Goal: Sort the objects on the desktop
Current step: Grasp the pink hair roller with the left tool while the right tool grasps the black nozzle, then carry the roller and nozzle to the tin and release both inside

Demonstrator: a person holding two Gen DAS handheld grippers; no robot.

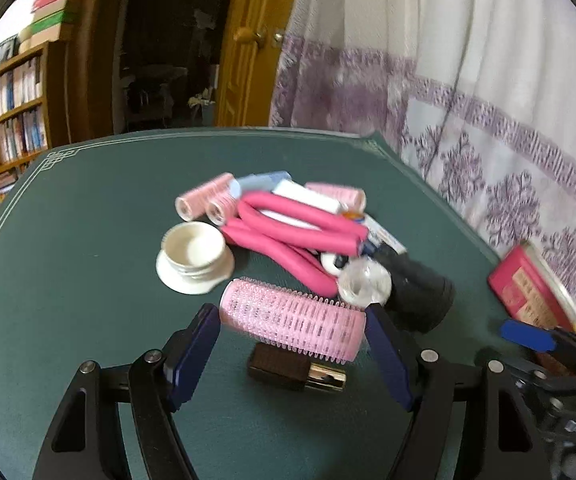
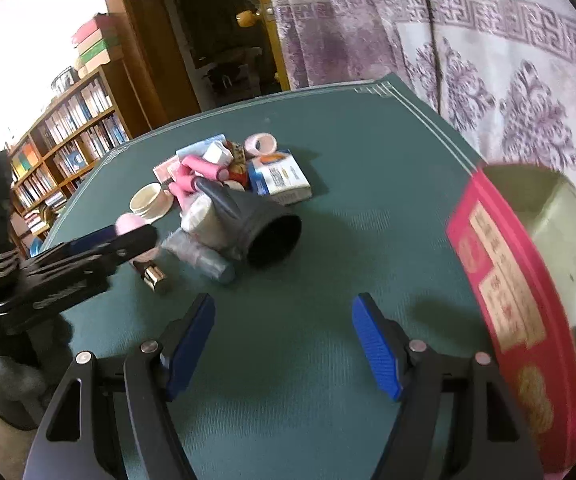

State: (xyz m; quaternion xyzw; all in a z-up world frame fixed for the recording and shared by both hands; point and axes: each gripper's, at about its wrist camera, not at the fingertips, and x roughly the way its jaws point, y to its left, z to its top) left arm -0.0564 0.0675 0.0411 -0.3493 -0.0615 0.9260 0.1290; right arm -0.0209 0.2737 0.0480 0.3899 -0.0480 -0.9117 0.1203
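Note:
A large pink hair roller (image 1: 291, 326) lies crosswise between the blue pads of my left gripper (image 1: 291, 314), one pad against each end, and it hangs just above the green table (image 1: 88, 280). Under it lies a dark lipstick (image 1: 299, 368). From the right wrist view the left gripper (image 2: 132, 240) shows at the left with the roller's pink ends (image 2: 130, 222) sticking out. My right gripper (image 2: 284, 320) stands open over bare table, nothing between its fingers. A red box (image 2: 503, 300) with an open pale inside sits at the right.
The pile holds pink foam rods (image 1: 295, 228), small pink rollers (image 1: 208, 200), a white jar (image 1: 196, 256), a black cup on its side (image 2: 264, 232), a blue-white carton (image 2: 280, 178) and a pink tape roll (image 2: 262, 144). A bookshelf (image 2: 68, 136) stands left, a curtain (image 2: 507, 80) right.

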